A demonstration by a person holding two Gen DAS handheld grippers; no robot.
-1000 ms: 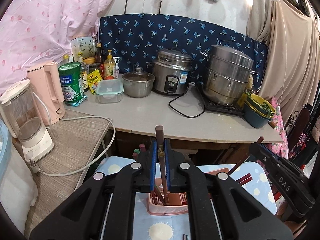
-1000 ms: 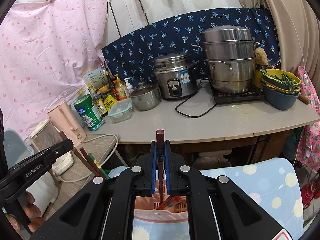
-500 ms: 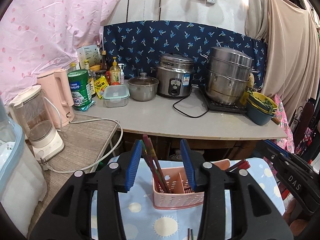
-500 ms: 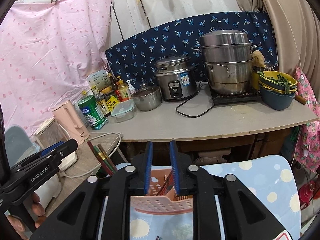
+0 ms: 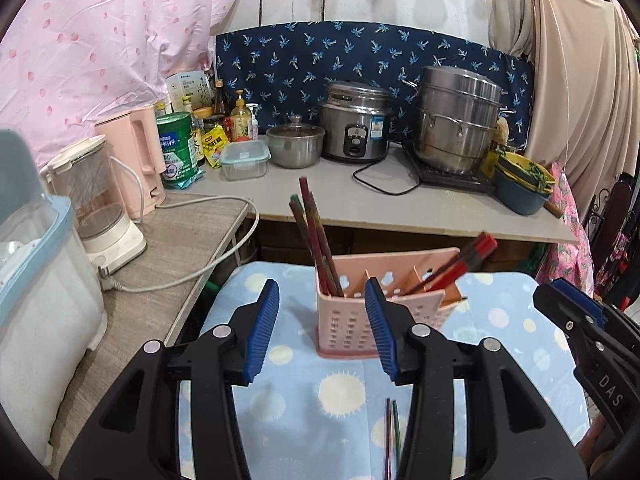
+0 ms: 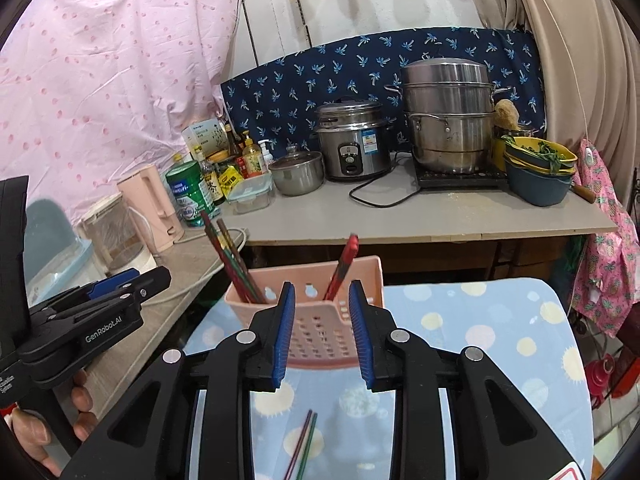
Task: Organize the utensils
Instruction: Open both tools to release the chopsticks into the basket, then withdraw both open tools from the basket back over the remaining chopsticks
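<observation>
A pink slotted utensil basket (image 5: 384, 312) (image 6: 320, 324) stands on a blue dotted cloth (image 5: 500, 320). Dark chopsticks (image 5: 316, 240) (image 6: 232, 260) lean in its left compartment, red chopsticks (image 5: 460, 268) (image 6: 344, 264) in its right one. A loose pair of chopsticks (image 5: 392, 432) (image 6: 304, 440) lies on the cloth nearer me. My left gripper (image 5: 321, 282) is behind the basket with its jaws opening and nothing between them. My right gripper (image 6: 321, 285) is the same, jaws opening and empty. Each also shows in the other's view, the right gripper (image 5: 580, 328) and the left gripper (image 6: 132, 284).
Behind the cloth runs a grey counter (image 5: 320, 200) with a rice cooker (image 5: 356, 128), a steamer pot (image 5: 456, 128), a small lidded pot (image 5: 296, 146), bottles and stacked bowls (image 5: 520, 184). On the left side table stand a pink kettle (image 5: 136, 160), a blender (image 5: 100, 208), a cable and a plastic tub (image 5: 36, 300).
Both grippers were shut on chopsticks over the basket. They have since opened and let go, the chopsticks now stand in the basket, and both grippers have drawn back from it.
</observation>
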